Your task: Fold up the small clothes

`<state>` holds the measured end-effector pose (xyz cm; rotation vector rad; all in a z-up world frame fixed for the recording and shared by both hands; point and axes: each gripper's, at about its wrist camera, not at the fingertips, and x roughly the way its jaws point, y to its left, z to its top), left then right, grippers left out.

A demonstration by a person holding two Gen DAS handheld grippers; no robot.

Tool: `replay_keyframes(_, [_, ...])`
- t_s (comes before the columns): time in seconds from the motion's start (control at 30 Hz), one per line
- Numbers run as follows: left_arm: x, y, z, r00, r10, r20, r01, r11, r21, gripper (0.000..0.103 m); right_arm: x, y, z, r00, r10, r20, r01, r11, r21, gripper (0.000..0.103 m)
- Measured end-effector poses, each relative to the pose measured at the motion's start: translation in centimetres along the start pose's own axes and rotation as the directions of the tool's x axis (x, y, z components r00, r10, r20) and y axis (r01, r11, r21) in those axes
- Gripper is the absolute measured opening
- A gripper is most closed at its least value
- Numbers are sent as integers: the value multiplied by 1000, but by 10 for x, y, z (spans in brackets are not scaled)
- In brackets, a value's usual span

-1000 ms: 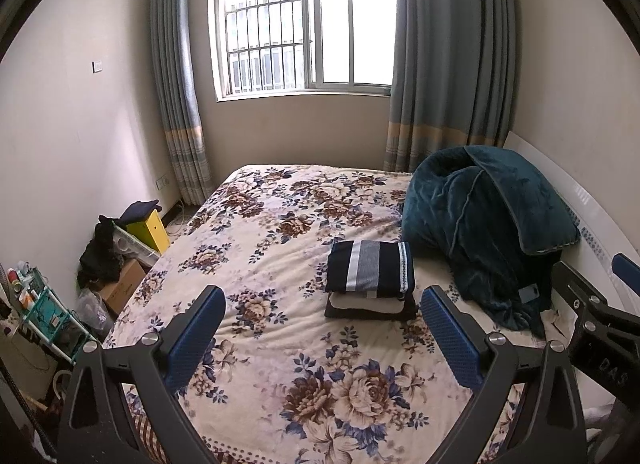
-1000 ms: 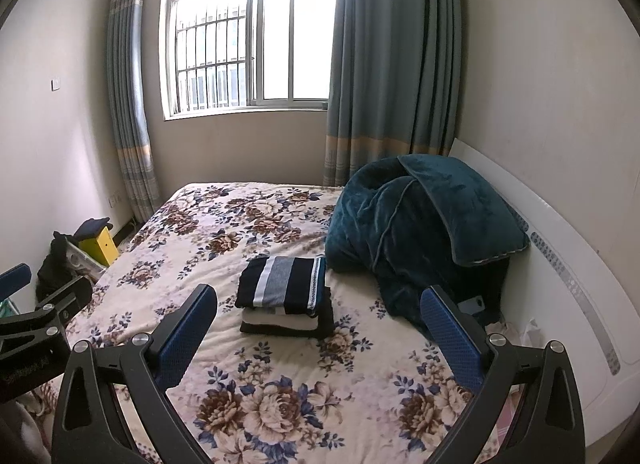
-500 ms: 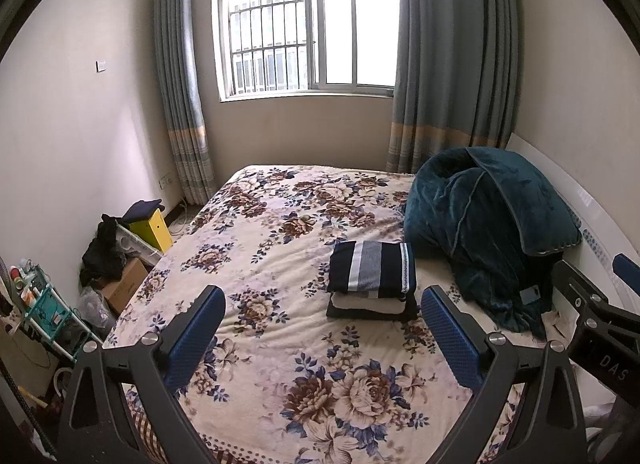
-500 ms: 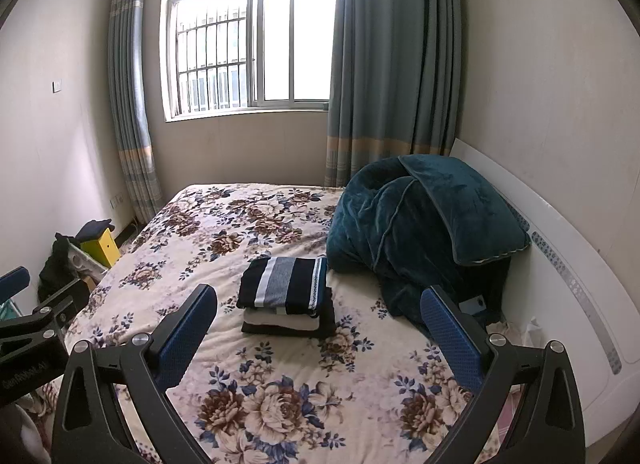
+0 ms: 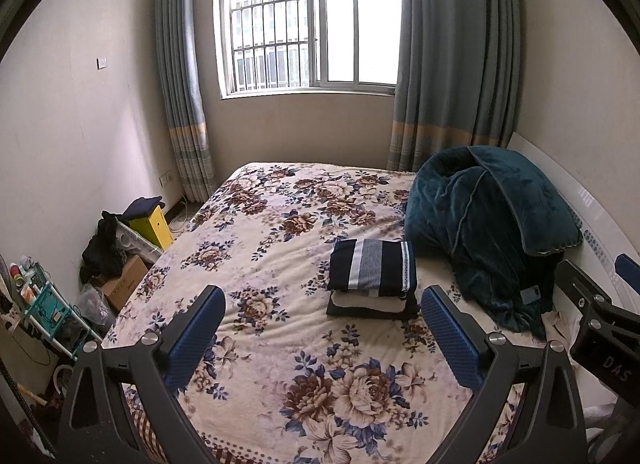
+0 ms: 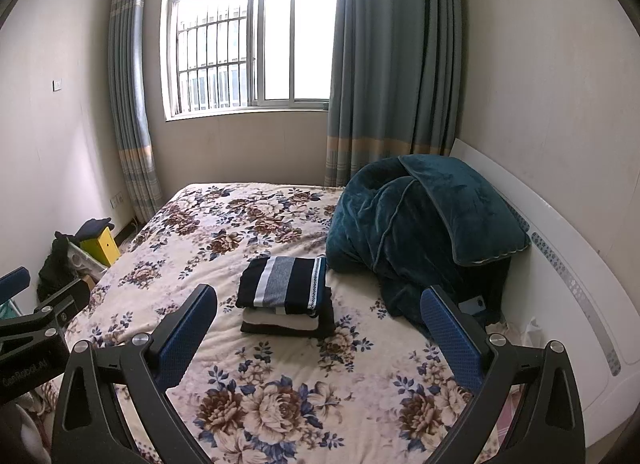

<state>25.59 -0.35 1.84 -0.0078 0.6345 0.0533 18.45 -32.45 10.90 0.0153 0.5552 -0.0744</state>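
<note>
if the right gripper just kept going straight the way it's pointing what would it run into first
Most likely the stack of folded clothes, which lies on the bed almost centred between the open right gripper's fingers. Nothing shows in between, though depth is hard to judge; a steeper line would meet the bed first.

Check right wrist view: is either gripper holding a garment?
No: the right gripper and the left gripper are both open and empty, and the folded stack lies untouched on the bed.
</note>
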Motion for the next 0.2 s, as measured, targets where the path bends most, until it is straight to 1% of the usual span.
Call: replay_keyframes(0.2, [0,0,0,1000,-4,-3,4,1000,-1,100,-1,1,-2,1000,-2,-1,2,1000,1,103])
